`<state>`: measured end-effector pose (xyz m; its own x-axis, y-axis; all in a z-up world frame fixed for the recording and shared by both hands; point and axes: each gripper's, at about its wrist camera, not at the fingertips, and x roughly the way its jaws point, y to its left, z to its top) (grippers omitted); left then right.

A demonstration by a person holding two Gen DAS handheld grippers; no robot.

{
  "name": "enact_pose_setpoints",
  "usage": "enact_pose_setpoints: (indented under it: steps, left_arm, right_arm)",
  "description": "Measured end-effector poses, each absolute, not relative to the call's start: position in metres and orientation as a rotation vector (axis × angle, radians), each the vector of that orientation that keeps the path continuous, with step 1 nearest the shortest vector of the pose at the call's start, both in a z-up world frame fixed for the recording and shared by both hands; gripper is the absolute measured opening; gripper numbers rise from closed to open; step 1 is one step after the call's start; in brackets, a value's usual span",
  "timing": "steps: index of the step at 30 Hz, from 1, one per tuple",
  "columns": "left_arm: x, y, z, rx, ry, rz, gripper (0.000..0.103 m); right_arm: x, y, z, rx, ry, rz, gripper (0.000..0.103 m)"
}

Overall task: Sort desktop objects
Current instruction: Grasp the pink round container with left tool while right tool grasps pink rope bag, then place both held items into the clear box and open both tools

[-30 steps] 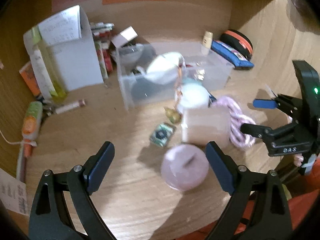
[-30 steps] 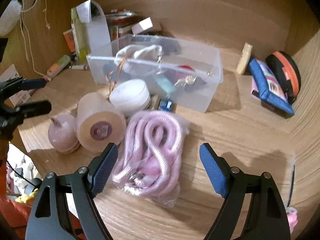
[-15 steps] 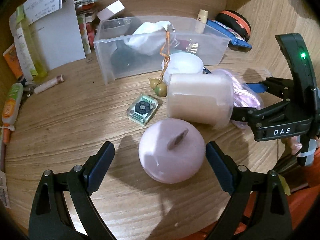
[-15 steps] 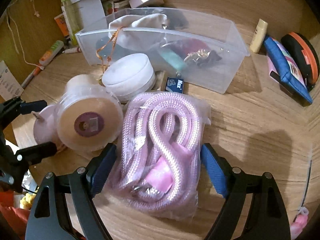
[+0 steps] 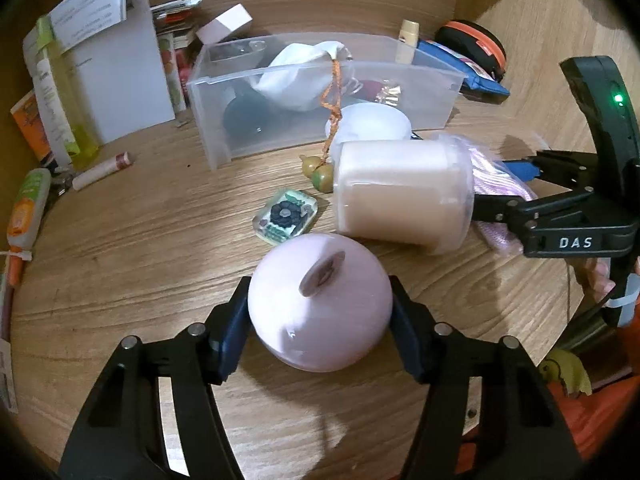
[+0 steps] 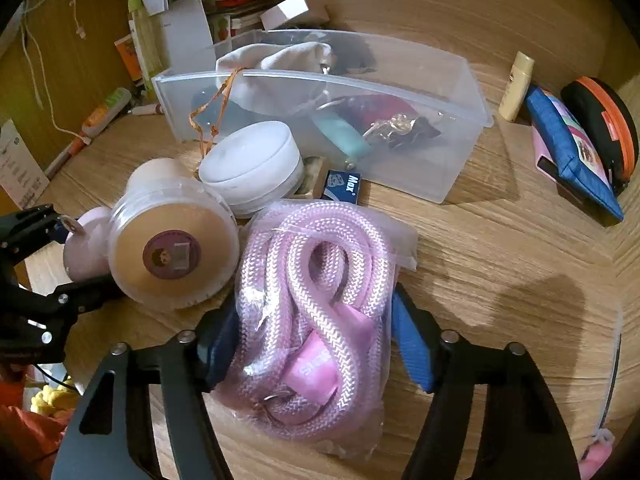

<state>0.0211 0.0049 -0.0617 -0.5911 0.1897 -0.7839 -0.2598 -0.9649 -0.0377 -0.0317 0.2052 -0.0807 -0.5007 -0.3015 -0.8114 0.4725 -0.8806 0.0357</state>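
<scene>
My left gripper point(image 5: 319, 320) is shut on a round pink ball-shaped object point(image 5: 320, 300) that rests on the wooden desk. My right gripper point(image 6: 312, 328) has its pads against both sides of a bagged pink rope point(image 6: 316, 304) lying on the desk. A beige cylindrical jar point(image 5: 400, 196) lies on its side between the ball and the rope; it also shows in the right wrist view point(image 6: 172, 252). A clear plastic bin point(image 6: 460, 128) behind holds a white cloth pouch point(image 6: 276, 68) and small items.
A white round container point(image 6: 252, 168) sits in front of the bin. A small clear-cased green item point(image 5: 286, 216) lies left of the jar. Papers and boxes point(image 5: 104, 60) stand at back left; a blue pouch point(image 6: 572, 152) and orange-black case point(image 6: 604, 124) lie at the right.
Both grippers moved forward and closed: the left onto the pink ball, the right onto the bagged pink rope.
</scene>
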Motion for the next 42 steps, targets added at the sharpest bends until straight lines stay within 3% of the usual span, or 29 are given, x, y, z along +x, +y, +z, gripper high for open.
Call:
enact_pose_setpoints:
  steps: [25,33,42]
  left_arm:
    - [0.024,-0.011,0.03,-0.91,0.019,2.735,0.063]
    - [-0.003,-0.015,0.063,-0.797,-0.004,2.765,0.063]
    - [-0.06,-0.014,0.071,-0.853,-0.052,2.755,0.063]
  right_arm:
    - [-0.024,0.258,0.008,0.962,0.036,-2.542,0.061]
    - [-0.035,0.252,0.038,0.847,0.002,-2.56,0.061]
    - [-0.065,0.237,0.047,0.821,-0.014,-2.548,0.061]
